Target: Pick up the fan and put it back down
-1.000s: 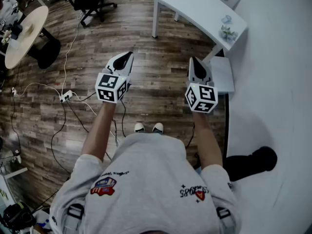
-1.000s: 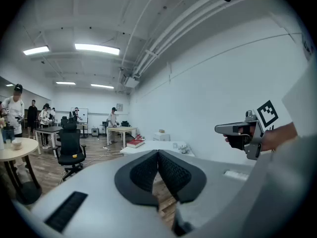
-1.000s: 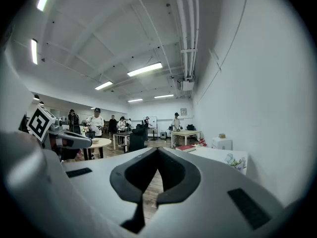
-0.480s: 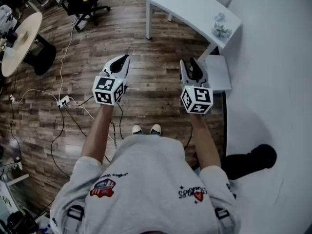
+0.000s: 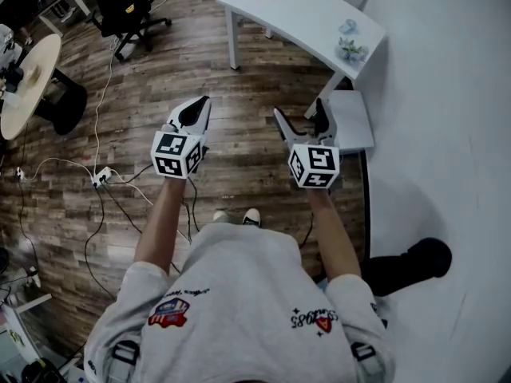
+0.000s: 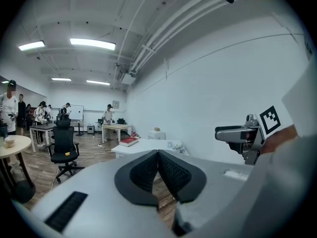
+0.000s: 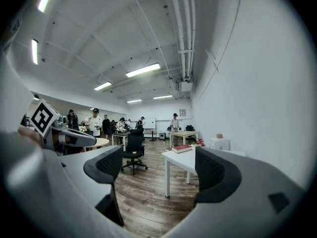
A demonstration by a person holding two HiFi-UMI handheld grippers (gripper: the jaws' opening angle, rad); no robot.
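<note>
I spot no fan; worktop (image 5: pixel 295 10) ahead, nearer right claw (image 5: pixel 299 112), opening, empty; left claw (image 5: pixel 204 102) clenched, empty.

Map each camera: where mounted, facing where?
Head view: on the person's head, facing steeply down at the wood floor; shows torso, arms, left tongs, right tongs.
Left gripper view: on the left tongs, looking along shut jaws into the room; right tongs at right.
Right gripper view: on the right tongs, jaws opening, nothing between; left tongs at left.
Shared: both gripper views show the white table and red book.
</note>
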